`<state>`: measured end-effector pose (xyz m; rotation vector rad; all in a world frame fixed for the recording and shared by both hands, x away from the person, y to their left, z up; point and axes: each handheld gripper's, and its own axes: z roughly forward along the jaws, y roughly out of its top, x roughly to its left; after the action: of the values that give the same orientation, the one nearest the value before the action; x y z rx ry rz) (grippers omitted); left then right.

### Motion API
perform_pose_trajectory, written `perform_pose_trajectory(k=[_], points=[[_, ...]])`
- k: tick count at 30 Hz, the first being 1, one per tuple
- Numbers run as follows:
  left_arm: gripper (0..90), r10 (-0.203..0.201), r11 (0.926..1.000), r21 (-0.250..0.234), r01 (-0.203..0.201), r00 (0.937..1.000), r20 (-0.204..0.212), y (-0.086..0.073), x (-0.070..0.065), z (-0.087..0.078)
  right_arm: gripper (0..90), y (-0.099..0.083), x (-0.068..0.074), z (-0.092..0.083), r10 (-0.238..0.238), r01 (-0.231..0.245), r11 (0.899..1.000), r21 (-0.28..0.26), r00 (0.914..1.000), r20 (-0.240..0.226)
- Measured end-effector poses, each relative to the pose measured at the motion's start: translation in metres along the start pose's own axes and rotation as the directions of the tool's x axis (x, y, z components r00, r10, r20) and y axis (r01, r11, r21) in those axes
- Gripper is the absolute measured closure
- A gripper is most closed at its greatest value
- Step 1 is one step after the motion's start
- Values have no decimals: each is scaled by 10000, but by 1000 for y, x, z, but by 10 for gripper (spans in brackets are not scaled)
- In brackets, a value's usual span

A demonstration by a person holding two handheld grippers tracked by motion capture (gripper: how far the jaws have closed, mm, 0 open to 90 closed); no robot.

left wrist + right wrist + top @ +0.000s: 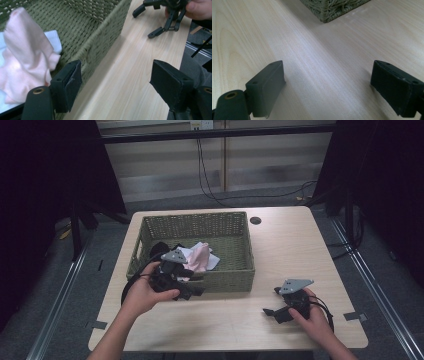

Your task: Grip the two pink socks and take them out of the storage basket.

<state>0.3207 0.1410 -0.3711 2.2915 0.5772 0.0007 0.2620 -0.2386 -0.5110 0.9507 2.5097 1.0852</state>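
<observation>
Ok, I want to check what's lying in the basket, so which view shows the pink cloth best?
The left gripper view: the pink cloth is close and large there, crumpled inside the woven basket on something white. The high view shows it small, partly behind the left gripper. The right gripper view catches just a basket corner.

The right gripper [328, 87] hangs low over a pale wooden table [317, 57], its two black jaws spread wide apart with bare wood grain between them and nothing held. At the top edge, one corner of a green woven basket [332, 6] rests on the table.
</observation>
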Motion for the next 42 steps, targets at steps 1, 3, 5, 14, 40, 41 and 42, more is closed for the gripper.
perform_pose_trajectory(k=[1, 3, 5, 14, 40, 41, 42], points=[[247, 21, 10000, 20, -21, 10000, -23, 3, 1, -1, 111, 0, 0, 0, 1, -1, 10000, 2, 10000, -3], [247, 20, 10000, -10, -20, 9999, -100, 9, 4, -4, 110, 0, 0, 0, -1, 1, 10000, 0, 10000, 0], [247, -24, 10000, -65, 23, 9999, -135, 15, 6, -5, 111, 0, 0, 0, 2, -2, 10000, 1, 10000, -2], [248, -373, 9993, 26, 375, 9979, -538, 29, 29, 0, 111, 0, 0, 0, -1, 1, 10000, 2, 10000, -6], [279, -1753, 9812, 464, 1875, 9653, -1934, 33, 96, 28, 111, 0, 0, 0, -2, 2, 10000, -3, 10000, -3], [279, -1775, 9805, 496, 1904, 9648, -1940, 35, 97, 30, 111, 0, 0, 0, 0, 0, 10000, -4, 10000, -5], [283, -1717, 9809, 564, 1862, 9650, -1984, 36, 98, 32, 111, 0, 0, 0, 0, 0, 10000, -3, 10000, -2]])
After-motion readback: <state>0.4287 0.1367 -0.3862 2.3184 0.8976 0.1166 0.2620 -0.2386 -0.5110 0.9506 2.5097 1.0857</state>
